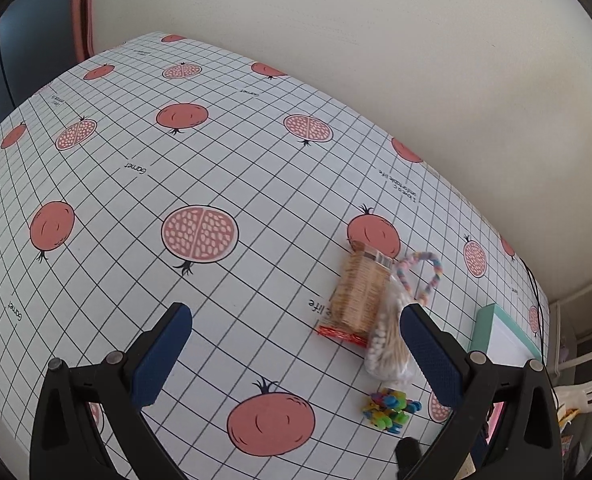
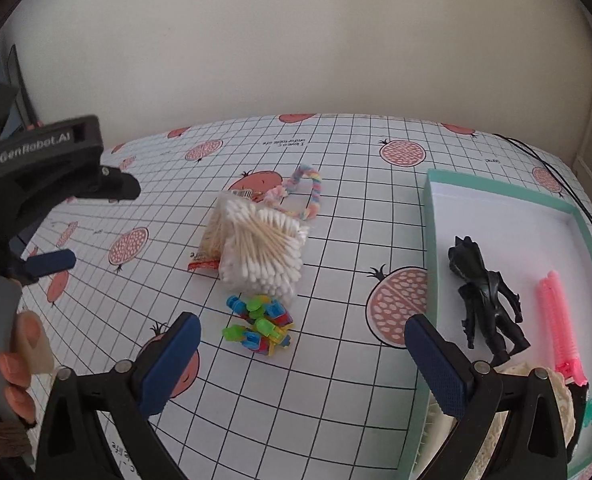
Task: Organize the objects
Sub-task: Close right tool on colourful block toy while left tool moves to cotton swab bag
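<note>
Right gripper: the right gripper (image 2: 302, 360) fills the bottom of its own view, blue-padded jaws spread wide and released, grasping nothing, hanging over the tablecloth (image 2: 336, 380).
Left gripper: the left gripper (image 1: 296, 350) is likewise released and empty; the right view shows it from the side at 9 o'clock (image 2: 51, 262), with a person's fingers (image 2: 15, 364) wrapped round its grey handle.
Only in right view: a mint-green tray (image 2: 430, 240) at 3 o'clock holds a black toy figure (image 2: 486, 300) lying flat, a pink ribbed tube (image 2: 558, 324) beside it, and a cream woven item (image 2: 562, 404) partly hidden behind the right jaw. The left view shows only the tray's corner (image 1: 482, 322).
Loose objects: a clear bag of cotton swabs (image 2: 261, 252) lies at centre, overlapping a wafer packet (image 1: 360, 294) at its 10 o'clock. A pastel braided loop (image 2: 310, 190) lies at its 12 o'clock. A cluster of bright plastic clips (image 2: 259, 326) sits just beside the bag at 6 o'clock, between the right jaws.
Obstruction: in the left view, the right-hand jaw covers part of the swab bag (image 1: 388, 340).
Surroundings: a black cable (image 2: 556, 176) trails past the tray.
</note>
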The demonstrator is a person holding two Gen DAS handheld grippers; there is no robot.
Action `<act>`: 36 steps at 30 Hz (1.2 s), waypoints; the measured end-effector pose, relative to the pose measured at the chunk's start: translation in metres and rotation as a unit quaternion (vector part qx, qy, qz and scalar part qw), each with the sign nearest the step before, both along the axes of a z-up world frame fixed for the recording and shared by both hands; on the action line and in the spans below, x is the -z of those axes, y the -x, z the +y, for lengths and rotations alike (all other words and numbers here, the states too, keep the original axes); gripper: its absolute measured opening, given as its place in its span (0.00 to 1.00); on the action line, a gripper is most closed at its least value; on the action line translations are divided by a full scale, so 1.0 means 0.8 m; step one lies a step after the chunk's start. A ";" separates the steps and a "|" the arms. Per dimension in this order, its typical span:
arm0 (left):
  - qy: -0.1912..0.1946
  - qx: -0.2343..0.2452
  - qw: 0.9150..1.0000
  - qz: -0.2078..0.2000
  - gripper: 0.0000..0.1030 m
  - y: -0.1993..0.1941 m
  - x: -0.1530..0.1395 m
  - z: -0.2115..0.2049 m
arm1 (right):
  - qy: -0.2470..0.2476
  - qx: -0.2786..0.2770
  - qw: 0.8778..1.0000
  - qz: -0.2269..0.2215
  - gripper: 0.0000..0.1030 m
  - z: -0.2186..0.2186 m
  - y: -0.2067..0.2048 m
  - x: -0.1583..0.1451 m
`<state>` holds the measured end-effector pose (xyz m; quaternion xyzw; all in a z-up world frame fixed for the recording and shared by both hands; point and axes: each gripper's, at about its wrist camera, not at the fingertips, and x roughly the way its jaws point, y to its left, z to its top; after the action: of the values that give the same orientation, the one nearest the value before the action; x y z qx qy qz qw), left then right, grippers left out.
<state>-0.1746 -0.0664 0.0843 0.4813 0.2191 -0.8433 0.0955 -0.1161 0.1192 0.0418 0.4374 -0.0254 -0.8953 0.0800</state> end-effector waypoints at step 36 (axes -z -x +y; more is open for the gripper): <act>0.012 0.095 0.995 -0.031 1.00 0.041 0.055 0.090 | 0.012 0.003 0.999 -0.047 0.46 0.022 0.048 0.046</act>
<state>-0.2076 0.0056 0.0406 0.5248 0.1588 -0.8358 0.0275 -0.1548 0.1369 0.0050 0.4779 -0.0412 -0.8737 0.0812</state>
